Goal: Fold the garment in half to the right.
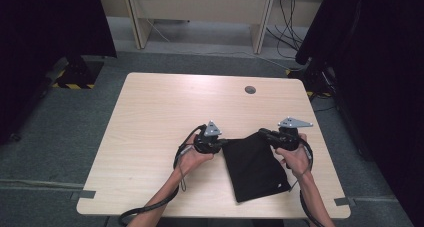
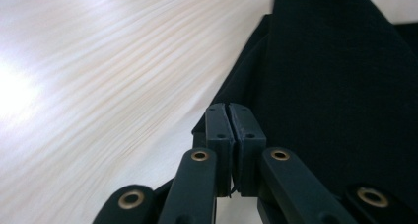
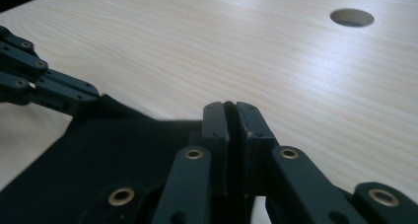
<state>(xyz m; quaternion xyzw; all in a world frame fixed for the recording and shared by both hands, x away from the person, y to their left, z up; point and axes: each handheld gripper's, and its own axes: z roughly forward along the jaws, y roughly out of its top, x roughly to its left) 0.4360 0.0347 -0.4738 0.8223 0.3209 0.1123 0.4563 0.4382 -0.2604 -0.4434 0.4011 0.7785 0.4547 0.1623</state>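
I see a black cloth (image 1: 254, 166) lying flat on the light wooden surface (image 1: 150, 117), close to its near edge and towards the near right corner, turned a little so that one corner points at the near edge. My left claw (image 1: 222, 144) sits at the cloth's far left corner, and in the left gripper view (image 2: 229, 130) its jaws are pressed together with the edge of the dark fabric (image 2: 325, 86) pinched between the pads. My right claw (image 1: 261, 133) is at the cloth's far right corner; in the right gripper view (image 3: 231, 130) its jaws are also together, clamped on the cloth's edge (image 3: 123, 150), with the left claw (image 3: 86, 101) visible across the fabric. Both hands hold their grippers low over the surface, cables trailing off the near edge. Farther off, towards the far right corner, there is a round cable hole (image 1: 250, 90) in the surface, well apart from the cloth.
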